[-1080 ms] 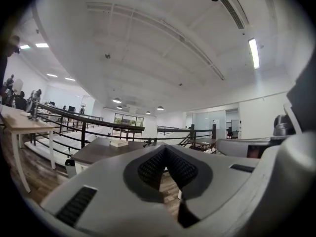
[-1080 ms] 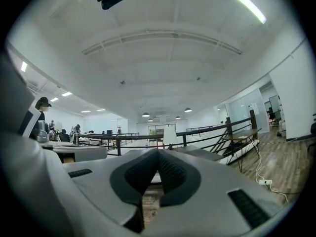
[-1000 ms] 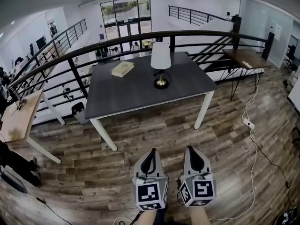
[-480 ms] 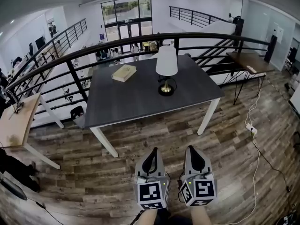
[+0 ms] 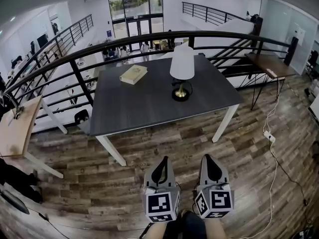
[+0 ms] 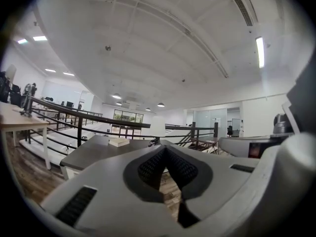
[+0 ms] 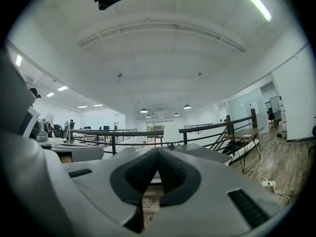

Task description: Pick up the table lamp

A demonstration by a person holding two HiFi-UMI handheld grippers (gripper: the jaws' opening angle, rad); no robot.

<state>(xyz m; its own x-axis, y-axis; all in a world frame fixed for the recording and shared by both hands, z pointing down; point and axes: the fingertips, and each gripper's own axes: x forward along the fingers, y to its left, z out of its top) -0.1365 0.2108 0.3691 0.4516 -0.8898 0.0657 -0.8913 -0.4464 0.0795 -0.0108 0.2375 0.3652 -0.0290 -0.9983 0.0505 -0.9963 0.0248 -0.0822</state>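
Note:
A table lamp (image 5: 182, 69) with a white shade and a brass base stands upright on the dark grey table (image 5: 144, 103), toward its right side. Its shade shows faintly above the jaw tips in the left gripper view (image 6: 157, 130) and the right gripper view (image 7: 172, 132). Both grippers are held level over the wooden floor, well short of the table's near edge. The left gripper (image 5: 159, 166) is shut with nothing between its jaws. The right gripper (image 5: 210, 164) is likewise shut and holds nothing.
A pale book (image 5: 133, 74) lies on the table's far left part. A black railing (image 5: 79, 72) curves behind the table. A light wooden desk (image 5: 15, 128) stands at the left, a brown desk (image 5: 271, 64) at the right. A white cable with a power strip (image 5: 271, 136) lies on the floor.
The table and lamp have grown larger and come nearer in the head view, as both grippers travelled forward together toward the table. Both pairs of jaws stayed shut.

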